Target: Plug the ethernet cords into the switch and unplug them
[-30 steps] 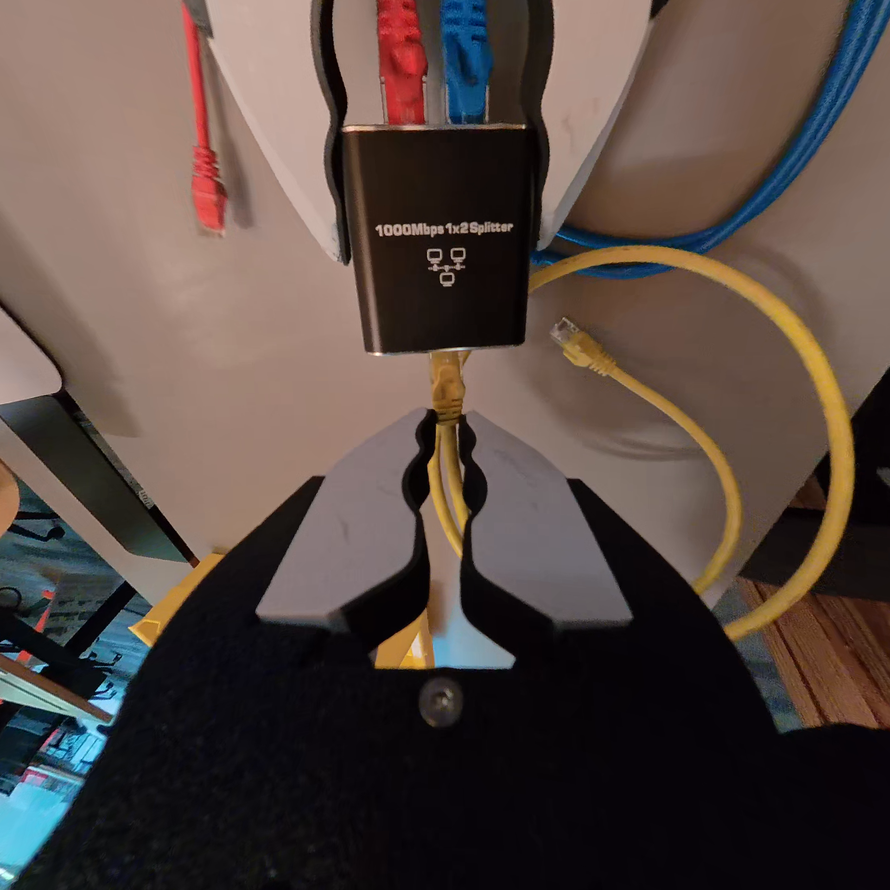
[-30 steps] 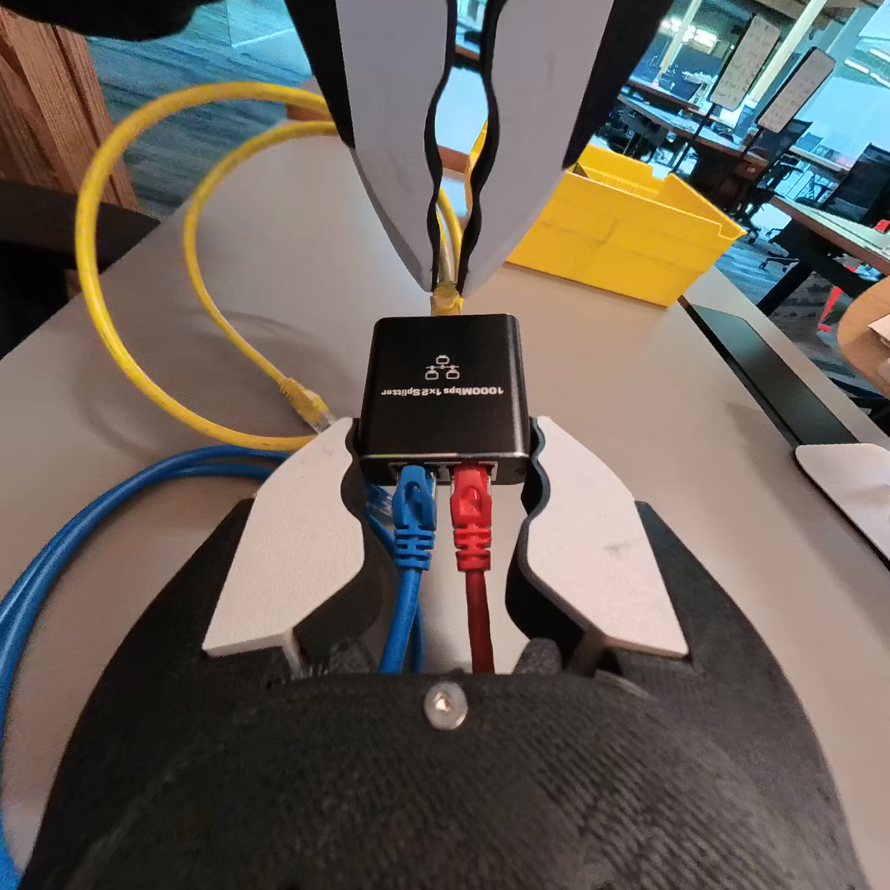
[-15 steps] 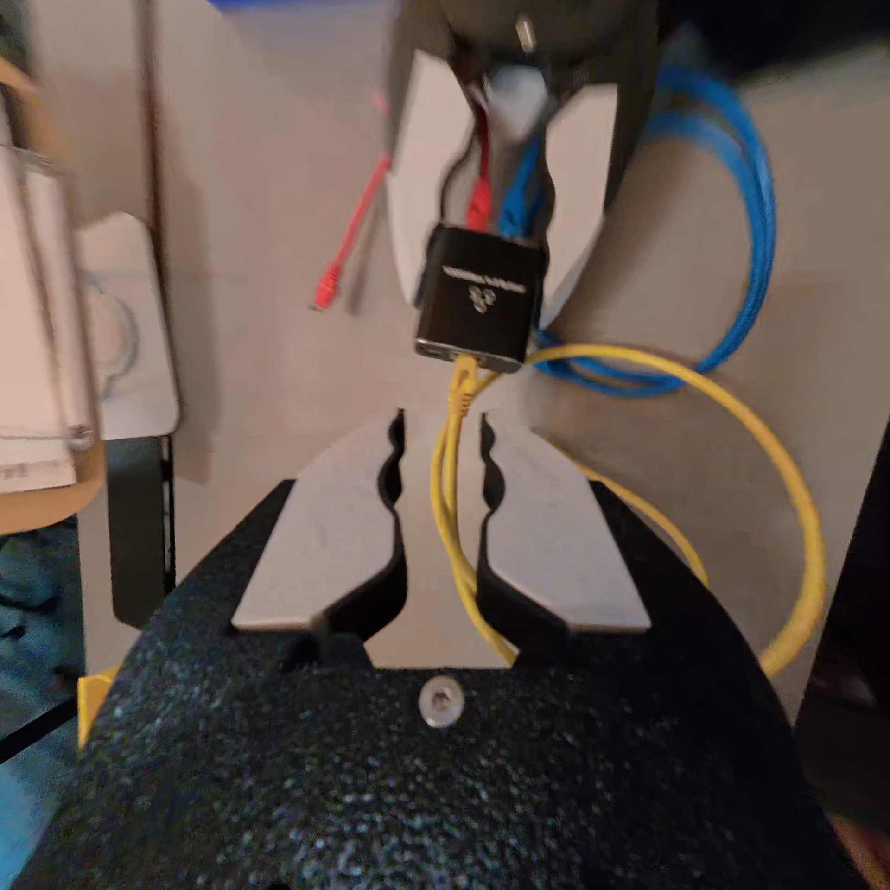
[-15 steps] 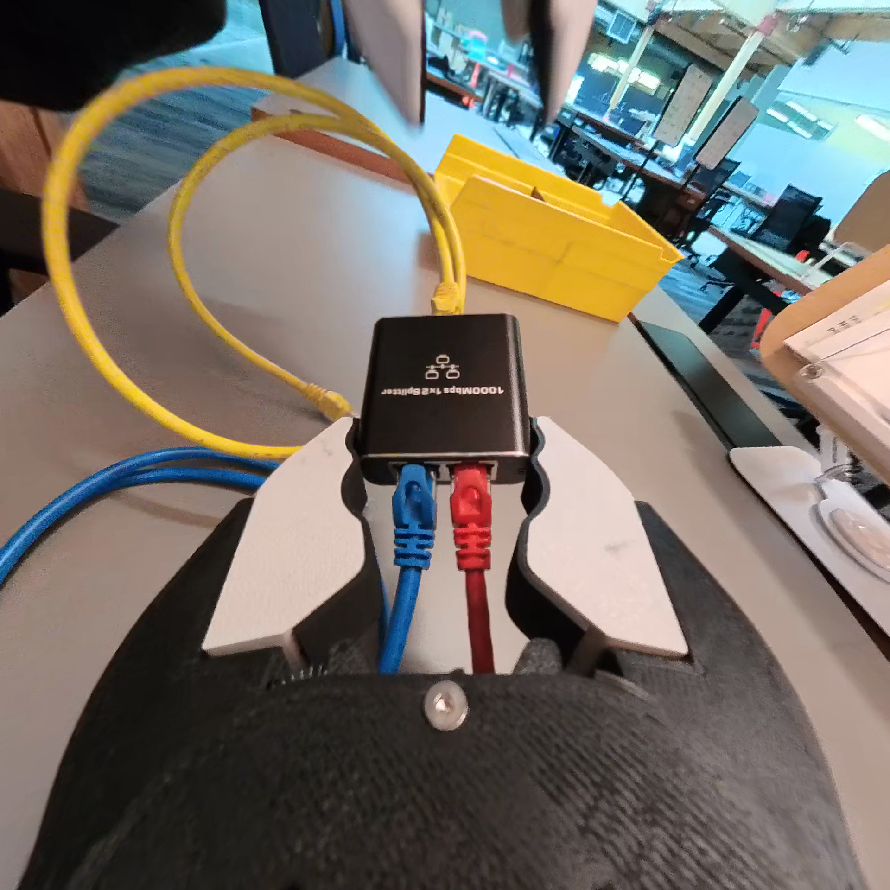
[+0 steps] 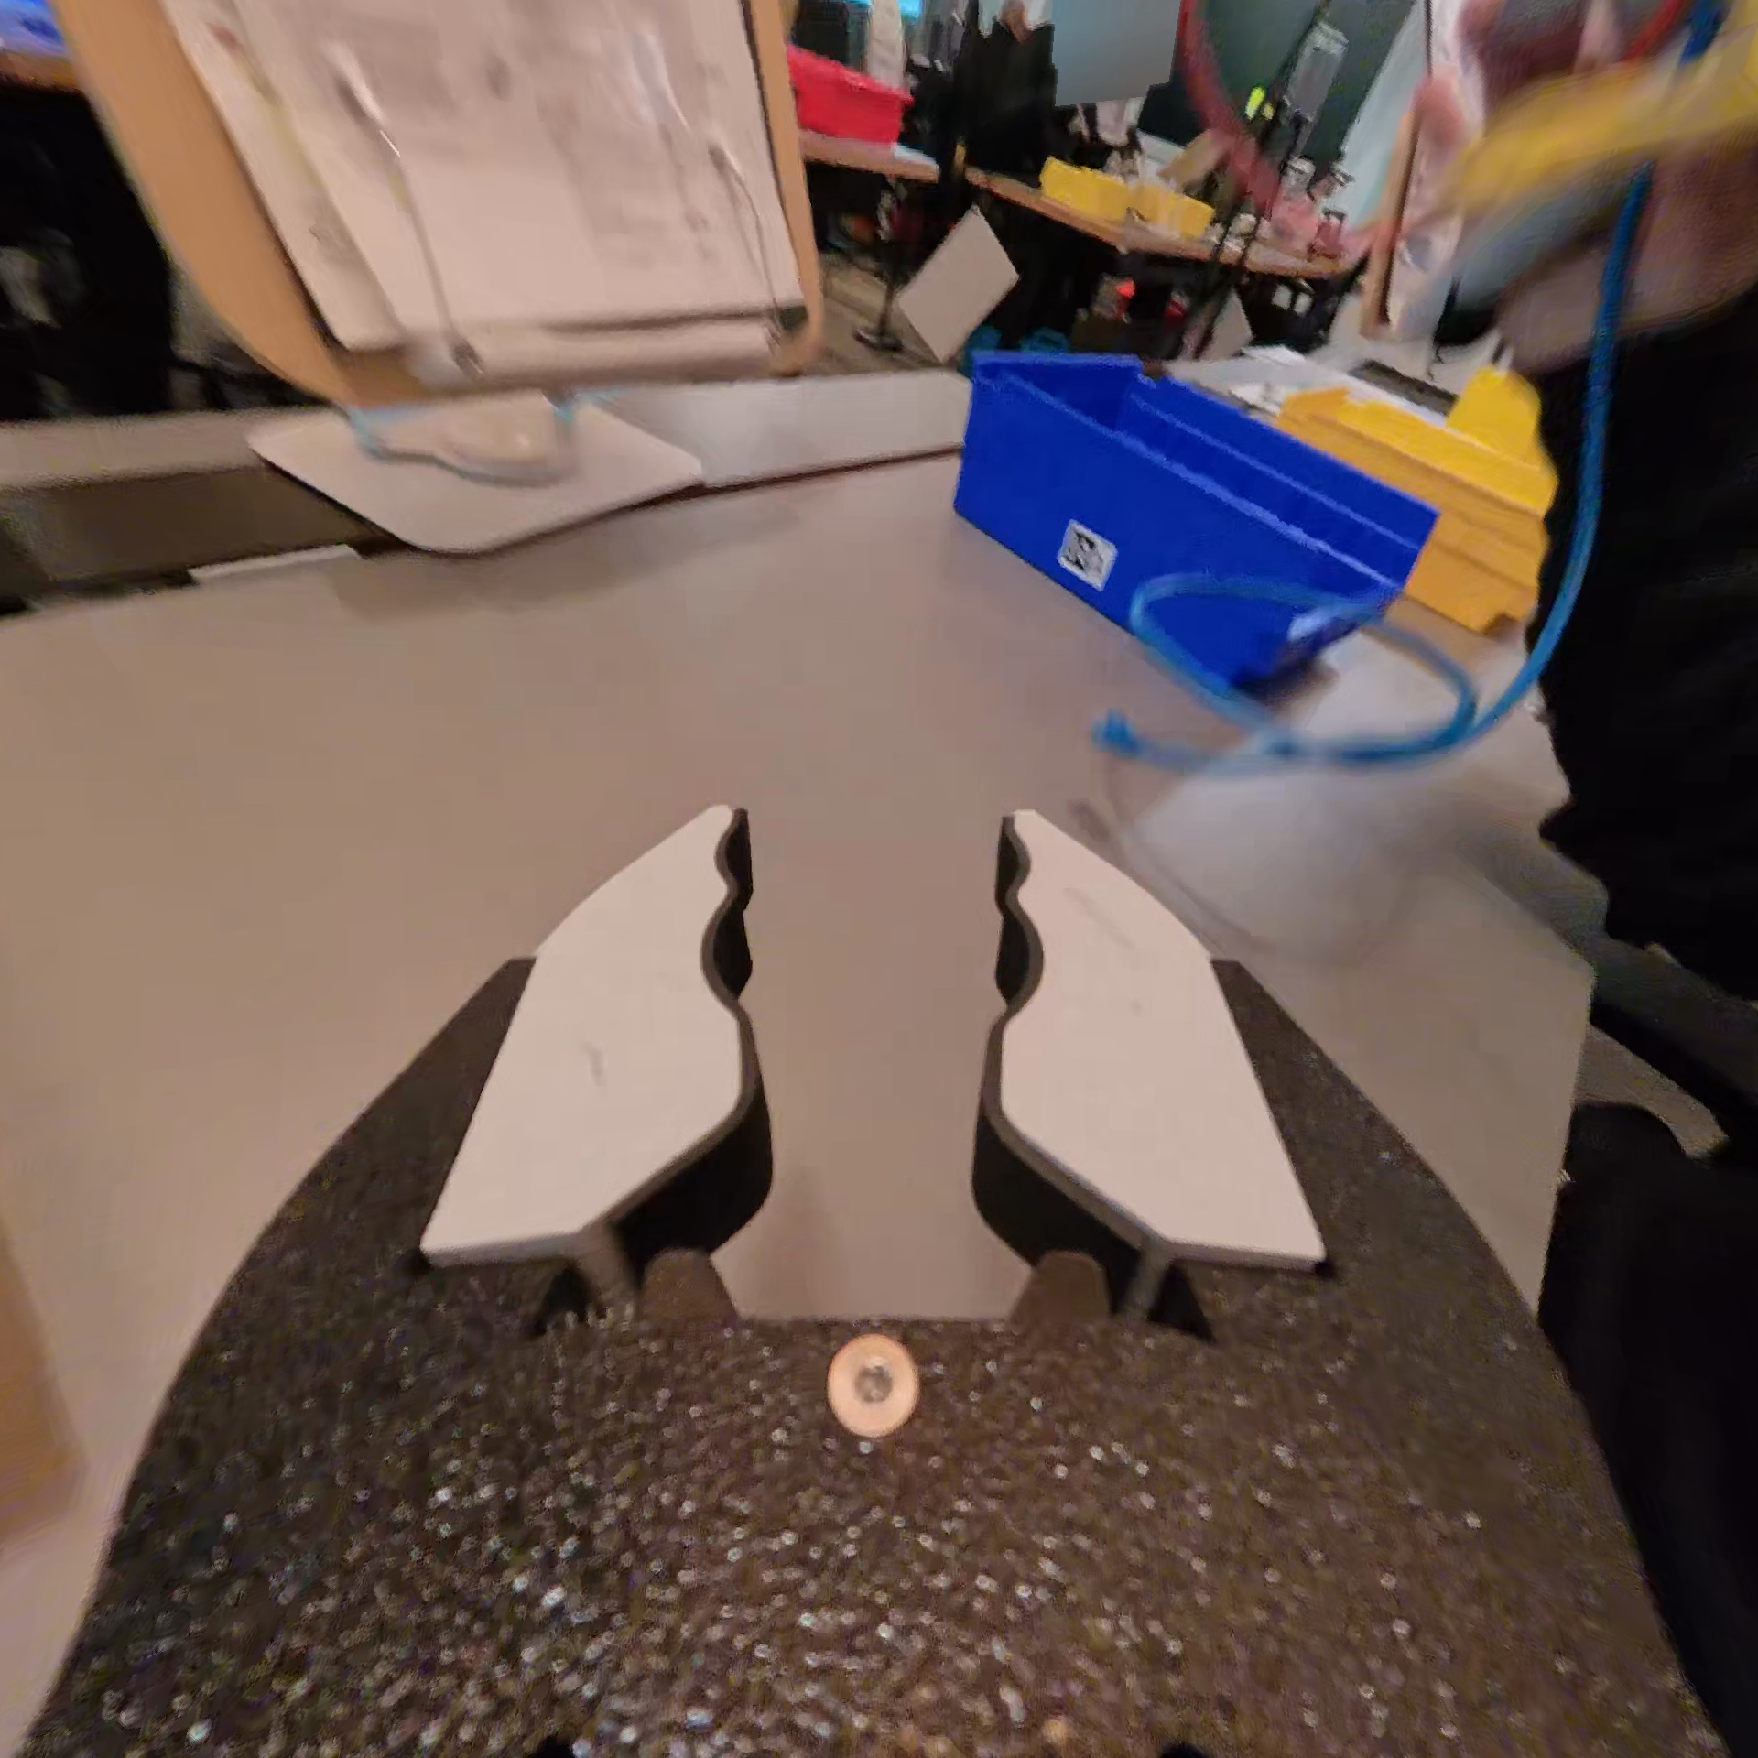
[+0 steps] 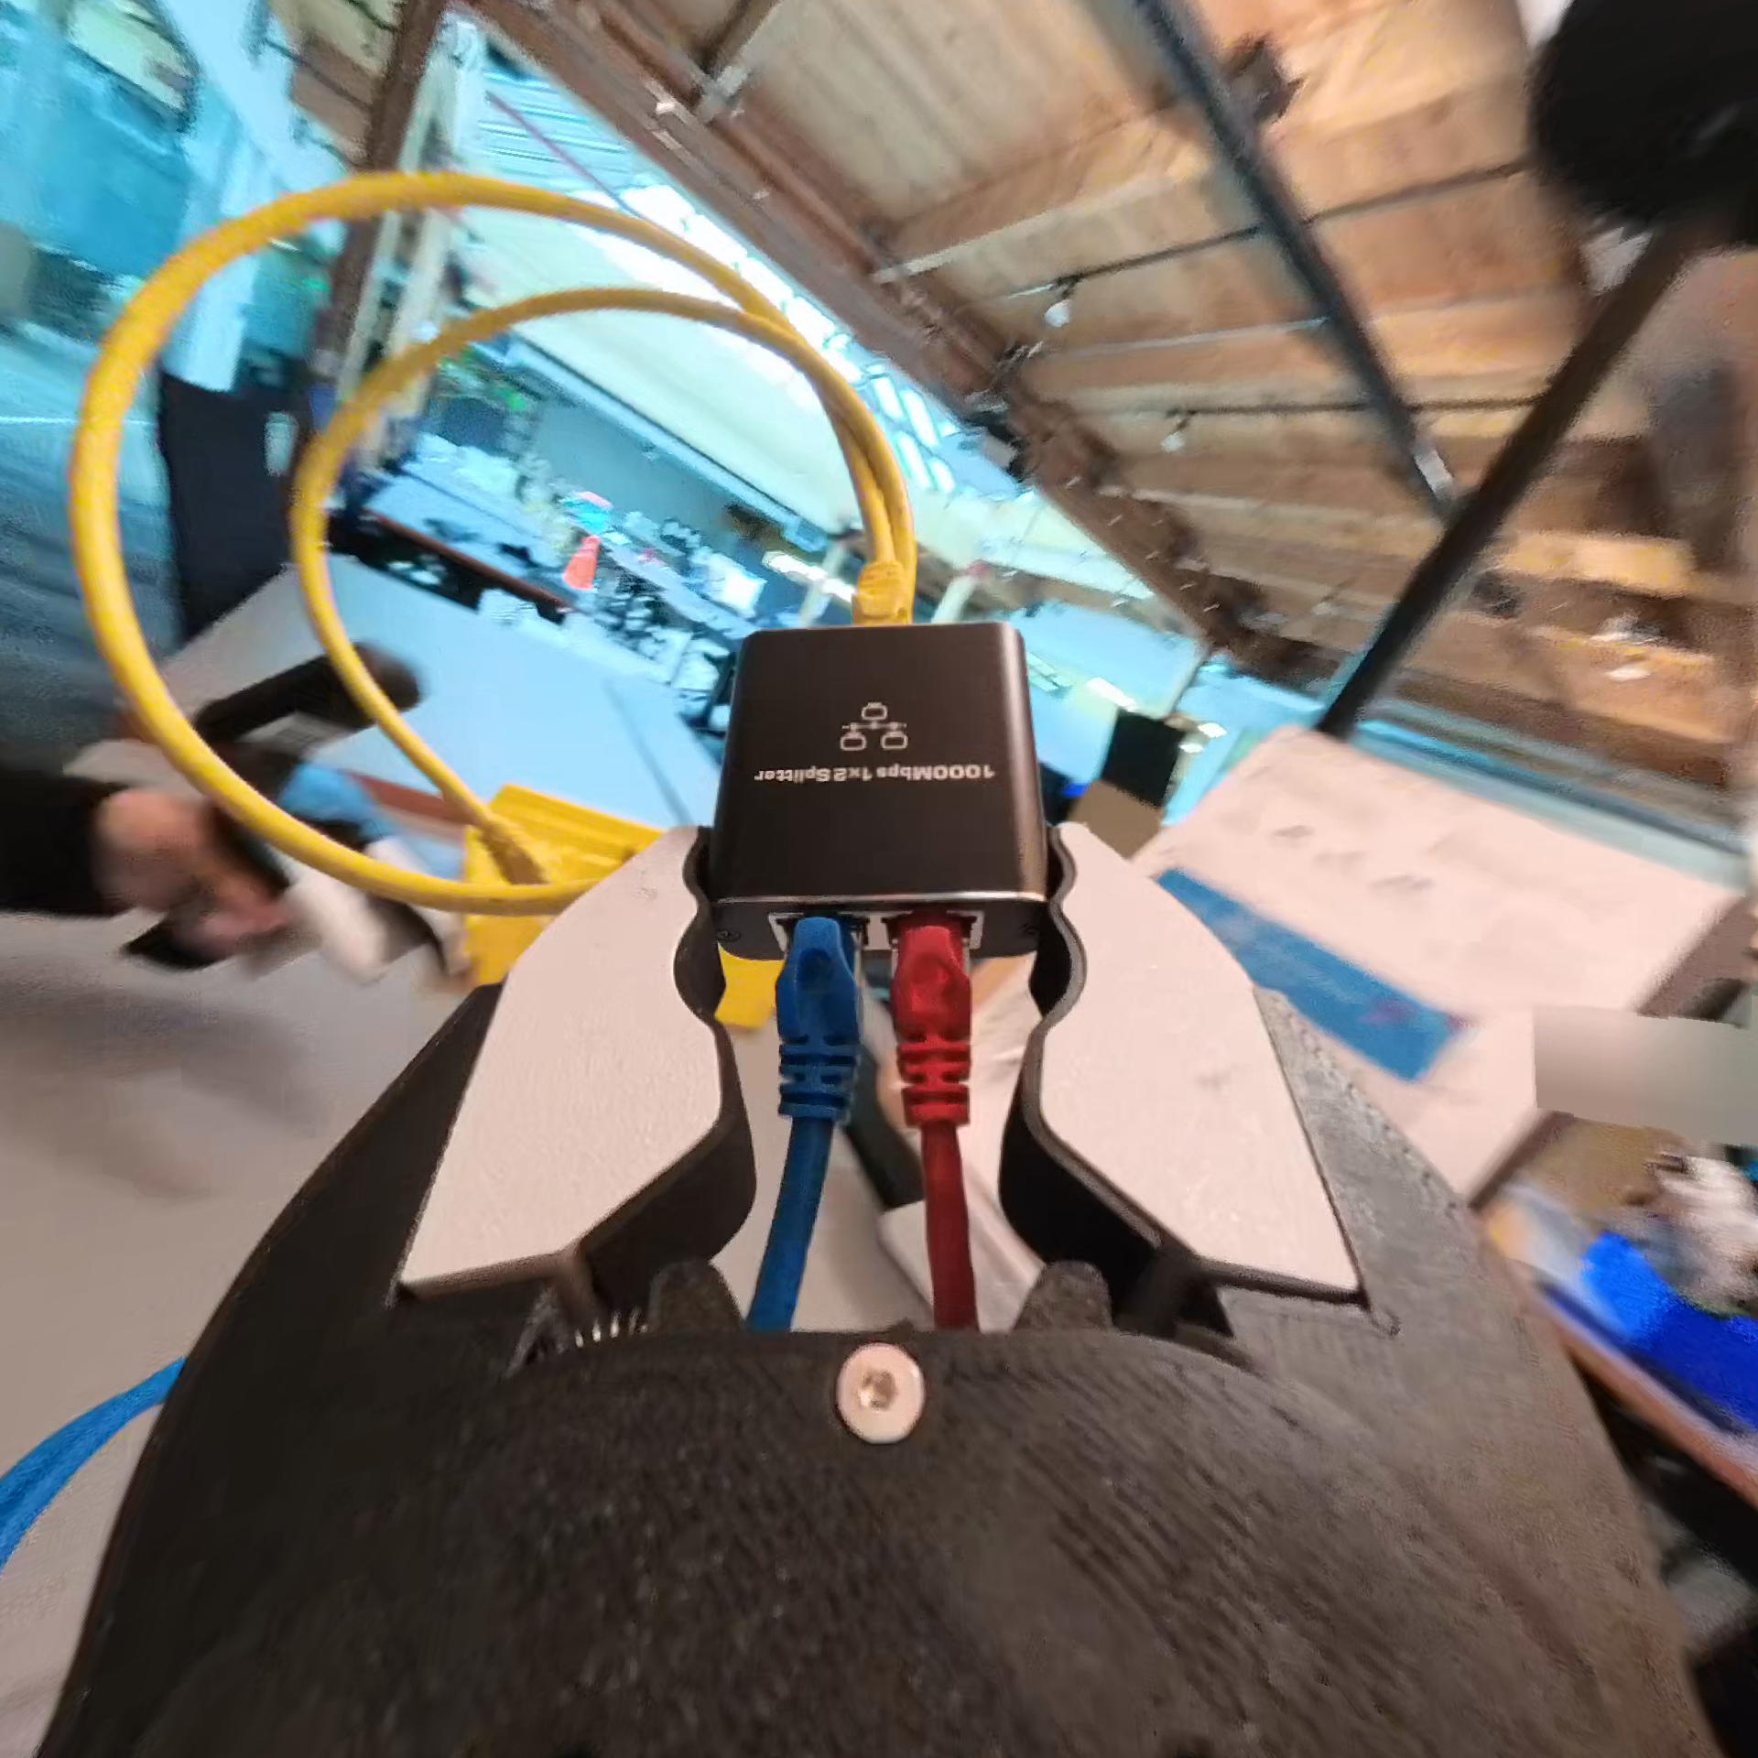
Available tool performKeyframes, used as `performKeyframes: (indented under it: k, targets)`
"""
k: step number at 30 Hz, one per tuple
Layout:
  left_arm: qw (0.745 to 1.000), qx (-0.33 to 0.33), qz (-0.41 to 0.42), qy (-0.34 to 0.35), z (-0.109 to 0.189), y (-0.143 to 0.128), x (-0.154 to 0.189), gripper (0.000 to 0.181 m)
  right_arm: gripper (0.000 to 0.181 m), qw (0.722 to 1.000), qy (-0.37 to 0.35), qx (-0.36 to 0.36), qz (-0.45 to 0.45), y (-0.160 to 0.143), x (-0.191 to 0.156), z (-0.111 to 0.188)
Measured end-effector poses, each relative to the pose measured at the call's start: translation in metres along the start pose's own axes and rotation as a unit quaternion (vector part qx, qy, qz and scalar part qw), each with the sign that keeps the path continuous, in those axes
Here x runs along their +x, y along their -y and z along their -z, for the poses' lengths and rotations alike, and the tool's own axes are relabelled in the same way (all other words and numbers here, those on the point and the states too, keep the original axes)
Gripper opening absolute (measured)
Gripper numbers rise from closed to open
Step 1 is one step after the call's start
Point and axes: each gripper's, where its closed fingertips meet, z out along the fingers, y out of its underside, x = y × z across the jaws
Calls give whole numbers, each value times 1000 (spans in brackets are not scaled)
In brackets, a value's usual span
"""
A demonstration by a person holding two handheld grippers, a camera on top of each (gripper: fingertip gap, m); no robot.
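Right tongs [image 6: 875, 856] clamp switch [image 6: 875, 761]; left tongs [image 5: 873, 837] empty.

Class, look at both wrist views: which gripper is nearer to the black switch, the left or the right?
Right. The right gripper is clamped on the black switch, one finger against each side. The left gripper is open over the bare table, well away from the switch.

Black switch [image 6: 875, 761] between right gripper [image 6: 877, 894] fingers (three cords plugged)
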Motion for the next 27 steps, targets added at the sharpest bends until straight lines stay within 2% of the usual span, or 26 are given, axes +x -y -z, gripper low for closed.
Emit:
performKeyframes:
  k: [4,7,10,15,20,22,27]
  targets:
    - [999,-36,1,-28,-17,-33,10,49,62,995,-80,1,52,43,71,39]
    - [998,-42,4,-44,-25,-43,15,49,63,982,-142,-38,120,45,115,78]
    - [997,-43,12,-56,-29,-49,16,47,63,956,-193,-120,185,15,144,116]
    - [997,-39,21,-68,-30,-54,18,43,63,889,-246,-297,247,-68,172,171]
    - [996,-50,13,-78,-34,-59,25,41,63,846,-261,-374,275,-114,179,200]
    - [995,-60,8,-83,-37,-62,28,41,63,860,-260,-361,251,-119,175,198]
    - [993,-76,6,-90,-44,-72,32,41,63,937,-243,-232,101,-100,162,175]
